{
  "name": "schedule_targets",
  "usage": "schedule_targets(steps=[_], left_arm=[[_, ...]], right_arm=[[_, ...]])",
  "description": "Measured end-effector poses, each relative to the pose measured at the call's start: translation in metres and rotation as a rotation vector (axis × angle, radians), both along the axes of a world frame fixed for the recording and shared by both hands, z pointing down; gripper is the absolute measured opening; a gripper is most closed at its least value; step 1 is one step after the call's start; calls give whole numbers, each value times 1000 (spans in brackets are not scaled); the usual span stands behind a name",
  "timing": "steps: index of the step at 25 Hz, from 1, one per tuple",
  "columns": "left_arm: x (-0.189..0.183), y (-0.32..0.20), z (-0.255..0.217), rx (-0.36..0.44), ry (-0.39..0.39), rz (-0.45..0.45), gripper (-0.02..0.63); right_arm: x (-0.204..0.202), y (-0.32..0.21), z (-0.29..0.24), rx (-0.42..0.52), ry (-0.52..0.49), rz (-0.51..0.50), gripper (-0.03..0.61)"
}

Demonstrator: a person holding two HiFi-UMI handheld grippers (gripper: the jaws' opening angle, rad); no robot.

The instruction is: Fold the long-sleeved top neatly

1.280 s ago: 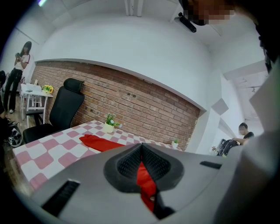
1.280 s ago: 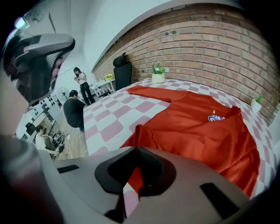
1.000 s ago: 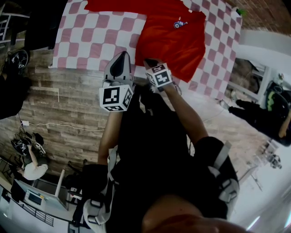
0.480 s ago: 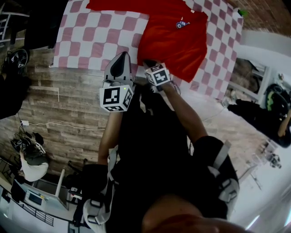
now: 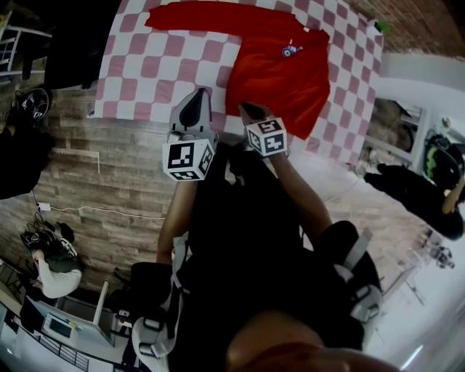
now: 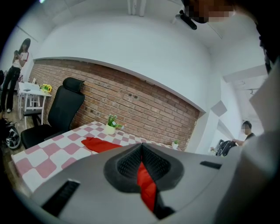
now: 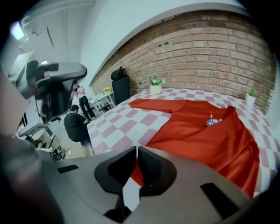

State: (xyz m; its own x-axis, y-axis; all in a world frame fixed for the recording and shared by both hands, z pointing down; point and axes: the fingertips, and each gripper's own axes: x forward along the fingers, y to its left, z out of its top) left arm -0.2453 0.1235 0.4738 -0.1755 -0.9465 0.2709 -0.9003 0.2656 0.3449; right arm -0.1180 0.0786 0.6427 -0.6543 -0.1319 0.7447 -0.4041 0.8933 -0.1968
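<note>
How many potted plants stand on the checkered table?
2. One potted plant stands at the far edge beyond the red top's outstretched sleeve; the second plant sits at the far right corner. Others could be hidden.

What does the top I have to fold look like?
Find the big pink and white checked table. The top lies on it: the only red thing there, one long sleeve stretched sideways, a small blue badge on its chest.
</note>
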Motion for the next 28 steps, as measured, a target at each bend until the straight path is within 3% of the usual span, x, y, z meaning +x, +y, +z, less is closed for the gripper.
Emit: schedule_targets(steps=[9,13,22,28], left_arm=[[-28,-1,-18,4,-35,-10,8],[-52,-6,-17,-8,-47,-37,8],[-134,-41,18,-98,-38,-112,8],[-203,-73,66,-199,-18,-190,9]], right_arm=[[-31,-19,-147,126,-314,94,9],[-47,-24,-207,164,-428,85,9],[-100,-49,-273,192,-526,2,9],[-129,-80,-277,189,-529,-19,9]])
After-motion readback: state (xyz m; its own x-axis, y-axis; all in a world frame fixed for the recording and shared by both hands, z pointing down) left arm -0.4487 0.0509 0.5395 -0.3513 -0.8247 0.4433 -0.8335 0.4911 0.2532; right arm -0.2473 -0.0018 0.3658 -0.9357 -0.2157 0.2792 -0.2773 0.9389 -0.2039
